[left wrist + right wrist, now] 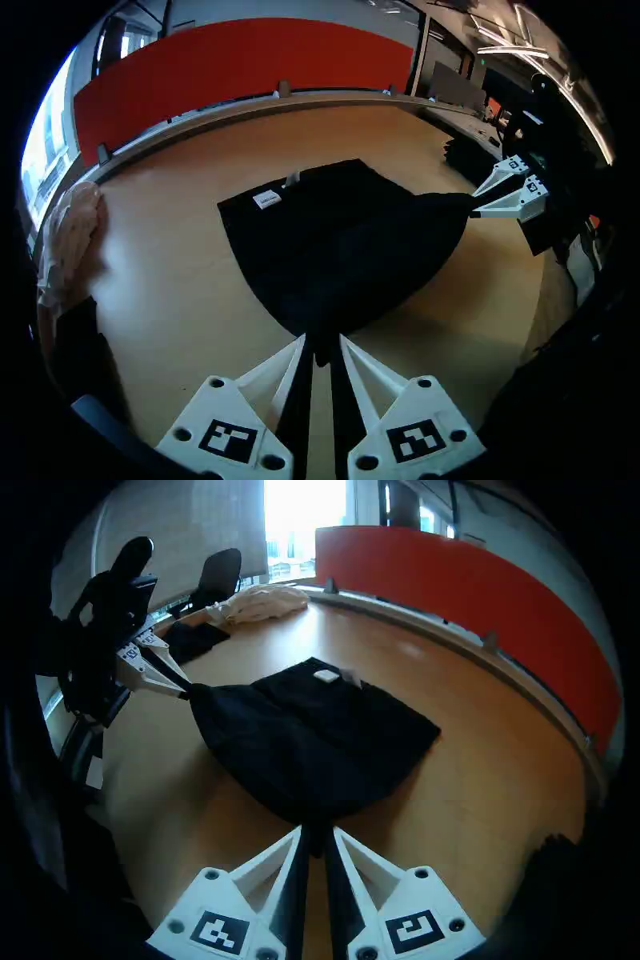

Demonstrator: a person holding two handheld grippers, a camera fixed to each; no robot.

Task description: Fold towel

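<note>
Daylight from blown-out window (304, 516); soft shadows on table (496, 784); strong fisheye bending at edges; focus sharp.

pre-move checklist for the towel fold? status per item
1. Left gripper shut on a towel corner: ok.
2. Right gripper shut on the other near corner: ok.
3. Held edge raised off the table: ok.
4. Far half lying flat on the table, label facing up: ok.
5. Cream cloth lies apart from the towel, at the far end of the table: ok.
6. Creases in the black fabric: cannot tell, too dark.
</note>
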